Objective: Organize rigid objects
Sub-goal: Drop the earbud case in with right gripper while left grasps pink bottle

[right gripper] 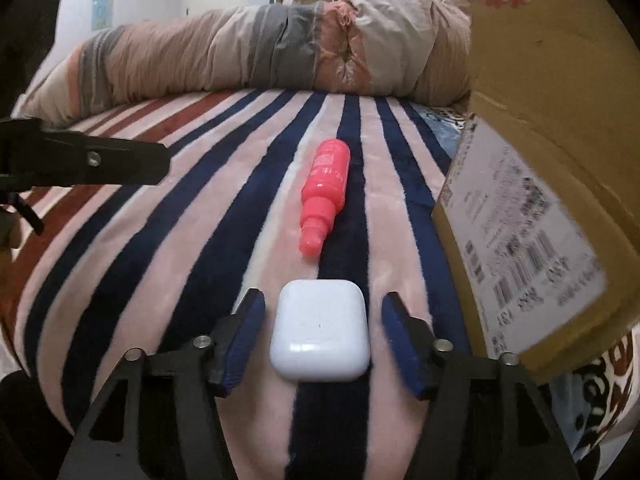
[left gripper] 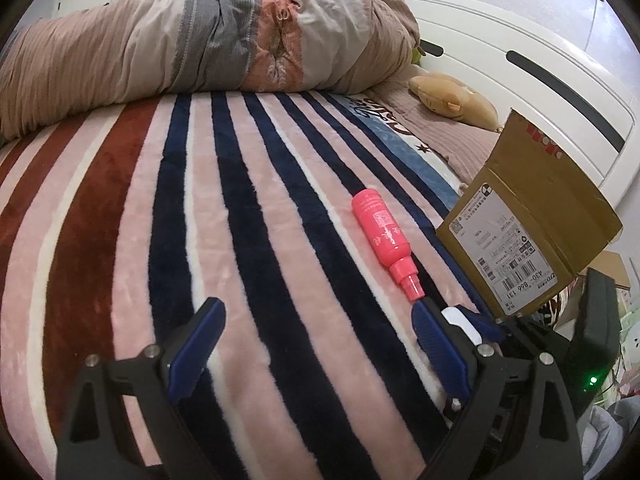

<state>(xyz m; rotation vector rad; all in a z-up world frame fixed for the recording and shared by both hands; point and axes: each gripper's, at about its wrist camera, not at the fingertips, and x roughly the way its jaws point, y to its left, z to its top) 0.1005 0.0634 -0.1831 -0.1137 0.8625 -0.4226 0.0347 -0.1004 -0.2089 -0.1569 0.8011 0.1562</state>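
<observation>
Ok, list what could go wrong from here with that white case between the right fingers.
1. The white case is smooth and rounded; the open right gripper has gaps on both sides, so an uneven close might squirt it out across the plush striped blanket.
2. The cardboard box stands close on the right; a lift could clip it.
3. The pink bottle lies just ahead and might be nudged and roll.

A home bedroom: striped blanket (left gripper: 240, 220), rolled duvet (left gripper: 200, 40), white headboard (left gripper: 520, 60).

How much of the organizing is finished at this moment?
Nothing looks packed yet. The open right gripper straddles the white case without clamping it. The pink bottle lies on the blanket beside the cardboard box. The left gripper is open, empty.
</observation>
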